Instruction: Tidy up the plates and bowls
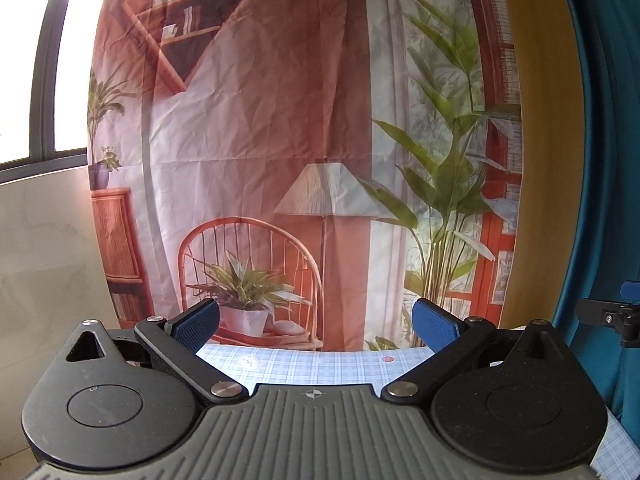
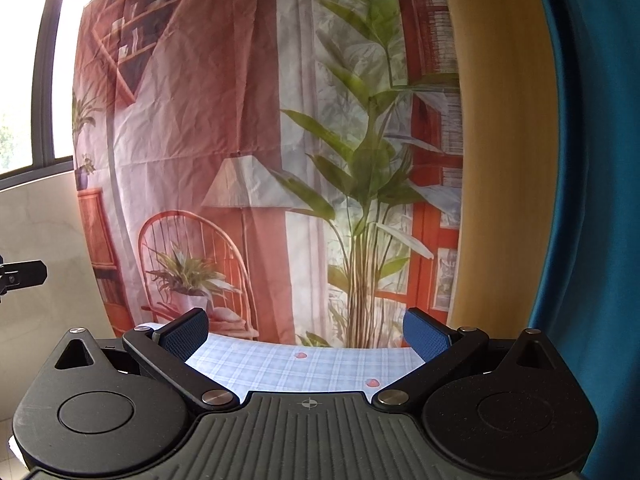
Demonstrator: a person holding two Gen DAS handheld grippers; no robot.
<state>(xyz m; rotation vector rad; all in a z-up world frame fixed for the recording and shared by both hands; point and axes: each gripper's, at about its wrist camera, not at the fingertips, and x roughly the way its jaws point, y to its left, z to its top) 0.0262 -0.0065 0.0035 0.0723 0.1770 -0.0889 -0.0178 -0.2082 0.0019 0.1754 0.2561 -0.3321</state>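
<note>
No plates or bowls show in either view. My left gripper [image 1: 316,326] is open and empty, its blue pads [image 1: 198,324] wide apart, held level above the far strip of a table with a blue checked cloth [image 1: 304,368]. My right gripper [image 2: 306,334] is also open and empty above the same cloth [image 2: 304,364]. Both point at the backdrop, not down at the table. A part of the right gripper shows at the right edge of the left wrist view [image 1: 616,316]; a part of the left gripper shows at the left edge of the right wrist view [image 2: 20,274].
A printed fabric backdrop [image 1: 280,140] of a room with a chair, lamp and plants hangs right behind the table. A window [image 1: 36,60] is at the left, a wooden panel [image 1: 540,140] and a blue curtain [image 1: 608,160] at the right.
</note>
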